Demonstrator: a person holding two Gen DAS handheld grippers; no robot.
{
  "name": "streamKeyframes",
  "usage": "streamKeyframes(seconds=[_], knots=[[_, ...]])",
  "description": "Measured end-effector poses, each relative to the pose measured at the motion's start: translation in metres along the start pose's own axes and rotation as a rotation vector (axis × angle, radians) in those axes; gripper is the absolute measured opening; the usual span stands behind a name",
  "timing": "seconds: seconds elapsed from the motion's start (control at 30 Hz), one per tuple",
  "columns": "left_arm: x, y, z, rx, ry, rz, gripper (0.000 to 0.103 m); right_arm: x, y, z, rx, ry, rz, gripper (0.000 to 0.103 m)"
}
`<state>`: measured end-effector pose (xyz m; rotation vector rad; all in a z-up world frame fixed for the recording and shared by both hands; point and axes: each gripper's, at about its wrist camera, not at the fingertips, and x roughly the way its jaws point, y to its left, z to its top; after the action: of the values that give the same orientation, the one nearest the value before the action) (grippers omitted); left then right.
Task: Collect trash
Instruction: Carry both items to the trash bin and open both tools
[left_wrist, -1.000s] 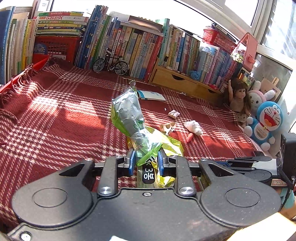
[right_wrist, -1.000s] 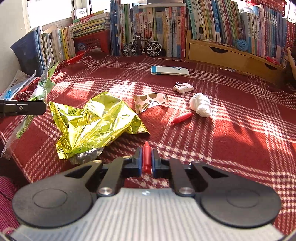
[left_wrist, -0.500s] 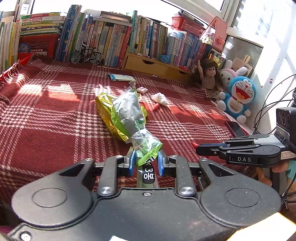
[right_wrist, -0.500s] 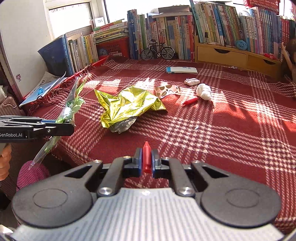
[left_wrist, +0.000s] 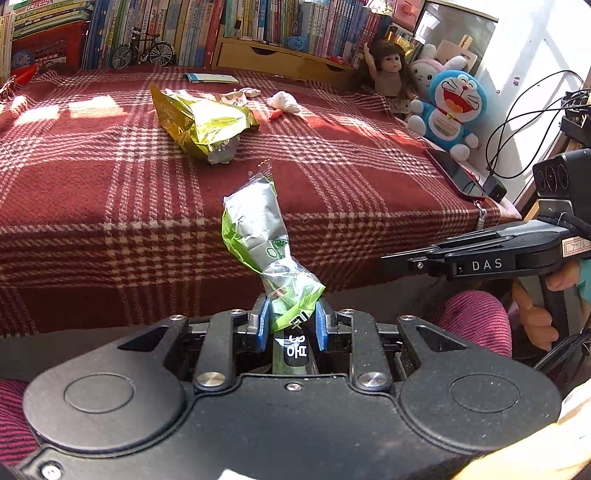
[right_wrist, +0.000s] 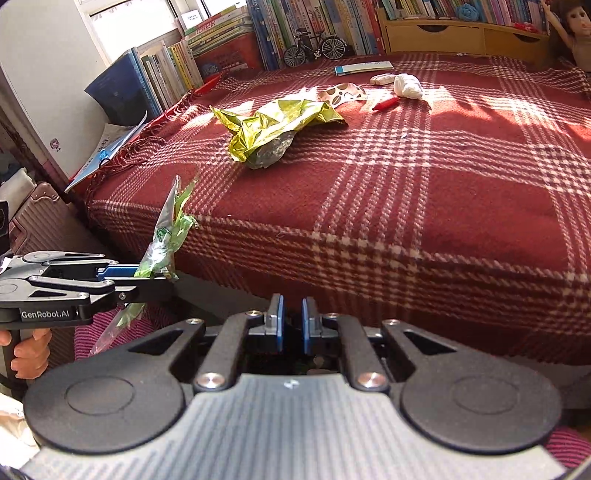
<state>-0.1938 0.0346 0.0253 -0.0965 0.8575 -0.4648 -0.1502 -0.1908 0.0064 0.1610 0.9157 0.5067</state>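
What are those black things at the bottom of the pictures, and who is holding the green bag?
They are tongs that a person holds, one in each hand, each with a small camera looking along it. So one picture comes from the left tongs, the other from the right tongs. The left tongs pinch a green wrapper. The right tongs are a little open and hold nothing. On the red checked blanket lie a crumpled gold bag, a white paper wad and a small red piece.

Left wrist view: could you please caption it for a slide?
Left gripper holds a green wrapper off the bed's edge.
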Motion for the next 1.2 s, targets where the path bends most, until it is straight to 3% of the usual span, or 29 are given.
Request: streamKeyframes(seconds=[0.13,0.23,0.3,0.43,0.63,0.73,0.9,1.1,1.17,1.2], knots=[[0.025,0.005,-0.014,-0.066,0.122,-0.010,0.023,0.007,-0.010,-0.010,0.068,0.014,0.002,0.014],[0.041,0.007,-0.021,-0.059,0.204,0.025,0.023,0.008,-0.015,-0.014,0.093,0.016,0.001,0.015],[0.050,0.005,-0.028,-0.046,0.240,0.060,0.023,0.010,-0.017,-0.015,0.102,0.023,-0.004,0.015],[0.062,0.007,-0.032,-0.071,0.291,0.044,0.023,0.015,-0.018,-0.018,0.117,0.037,-0.003,0.016],[0.069,0.007,-0.031,-0.068,0.316,0.058,0.025,0.018,-0.018,-0.019,0.119,0.047,0.001,0.017],[0.070,0.007,-0.031,-0.066,0.320,0.057,0.037,0.019,-0.018,-0.018,0.119,0.051,0.000,0.020],[0.072,0.007,-0.029,-0.071,0.317,0.066,0.045,0.021,-0.017,-0.018,0.117,0.056,0.001,0.020],[0.069,0.012,-0.027,-0.086,0.304,0.071,0.046,0.022,-0.017,-0.018,0.116,0.057,0.001,0.027],[0.068,0.013,-0.027,-0.089,0.299,0.073,0.046,0.022,-0.017,-0.018,0.113,0.056,0.000,0.033],[0.067,0.013,-0.026,-0.090,0.296,0.075,0.046,0.022,-0.017,-0.018,0.110,0.056,0.000,0.041]])
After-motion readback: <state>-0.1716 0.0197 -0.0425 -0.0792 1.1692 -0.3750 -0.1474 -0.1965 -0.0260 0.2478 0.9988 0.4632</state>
